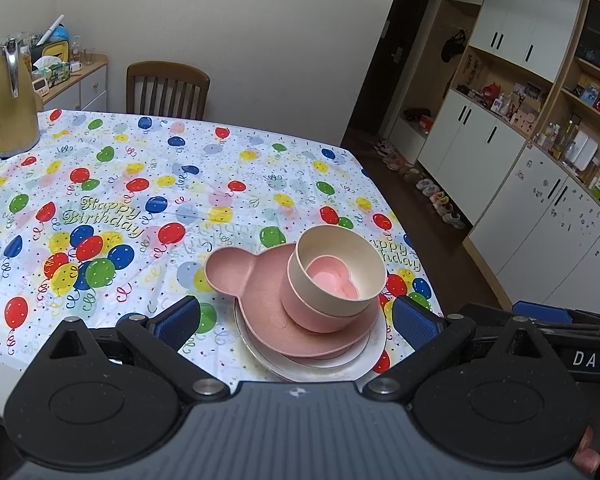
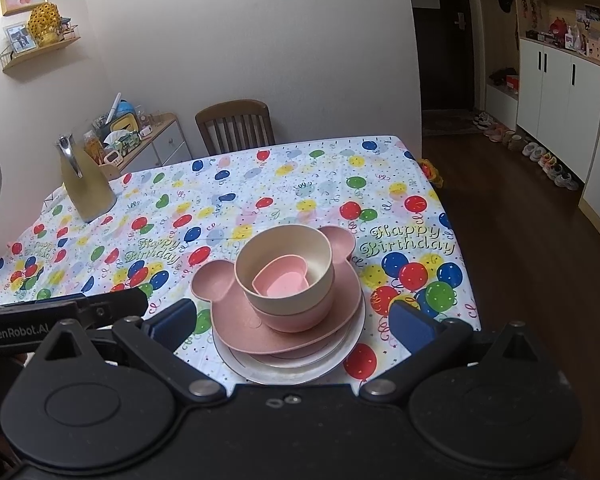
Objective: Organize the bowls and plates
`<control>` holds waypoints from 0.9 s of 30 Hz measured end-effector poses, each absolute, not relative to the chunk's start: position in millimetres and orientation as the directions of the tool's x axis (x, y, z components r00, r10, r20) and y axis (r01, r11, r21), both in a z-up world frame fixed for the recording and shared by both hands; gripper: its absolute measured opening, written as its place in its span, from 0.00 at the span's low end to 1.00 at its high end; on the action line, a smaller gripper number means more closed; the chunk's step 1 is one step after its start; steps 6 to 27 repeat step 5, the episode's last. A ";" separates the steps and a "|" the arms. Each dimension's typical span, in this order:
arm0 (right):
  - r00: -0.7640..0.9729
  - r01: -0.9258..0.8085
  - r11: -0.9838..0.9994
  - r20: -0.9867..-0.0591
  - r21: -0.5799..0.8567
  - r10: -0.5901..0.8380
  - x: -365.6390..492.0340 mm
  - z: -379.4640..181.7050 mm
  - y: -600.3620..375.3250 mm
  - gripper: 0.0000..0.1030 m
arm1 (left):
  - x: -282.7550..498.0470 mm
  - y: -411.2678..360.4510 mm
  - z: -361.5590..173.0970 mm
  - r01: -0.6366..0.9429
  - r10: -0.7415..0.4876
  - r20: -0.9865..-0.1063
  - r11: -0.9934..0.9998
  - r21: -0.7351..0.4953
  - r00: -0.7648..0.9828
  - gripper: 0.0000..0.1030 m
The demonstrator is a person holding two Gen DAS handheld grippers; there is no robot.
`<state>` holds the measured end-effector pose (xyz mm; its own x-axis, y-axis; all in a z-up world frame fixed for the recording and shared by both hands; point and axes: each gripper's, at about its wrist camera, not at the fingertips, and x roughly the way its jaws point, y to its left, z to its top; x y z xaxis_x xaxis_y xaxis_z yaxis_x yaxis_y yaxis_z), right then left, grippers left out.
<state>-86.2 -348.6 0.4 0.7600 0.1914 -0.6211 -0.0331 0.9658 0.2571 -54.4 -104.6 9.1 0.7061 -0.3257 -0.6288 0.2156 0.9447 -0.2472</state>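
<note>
Bowls (image 2: pixel 286 280) nest on stacked plates (image 2: pixel 284 344); both grippers gape empty.

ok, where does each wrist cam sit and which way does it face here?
Left wrist: on the left gripper, looking forward and down at the stack of dishes on the table; own open fingers show, the right gripper at right, a fingertip low right.
Right wrist: on the right gripper, facing the same stack from further right; own open fingers show, the left gripper at left.
Shared: stack, jug, chair.
</note>
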 end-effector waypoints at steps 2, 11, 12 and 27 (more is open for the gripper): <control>0.757 -0.036 0.966 -0.624 0.256 0.194 -81.4 -0.8 -349.0 1.00 | -50.6 -105.8 8.0 0.214 -0.323 -0.628 0.946 -0.245 0.708 1.00; 0.752 -0.042 0.966 -0.629 0.255 0.199 -74.8 -3.8 -349.8 1.00 | -47.5 -106.8 7.5 0.212 -0.323 -0.632 0.946 -0.246 0.705 1.00; 0.752 -0.042 0.966 -0.629 0.255 0.199 -74.8 -3.8 -349.8 1.00 | -47.5 -106.8 7.5 0.212 -0.323 -0.632 0.946 -0.246 0.705 1.00; 0.752 -0.042 0.966 -0.629 0.255 0.199 -74.8 -3.8 -349.8 1.00 | -47.5 -106.8 7.5 0.212 -0.323 -0.632 0.946 -0.246 0.705 1.00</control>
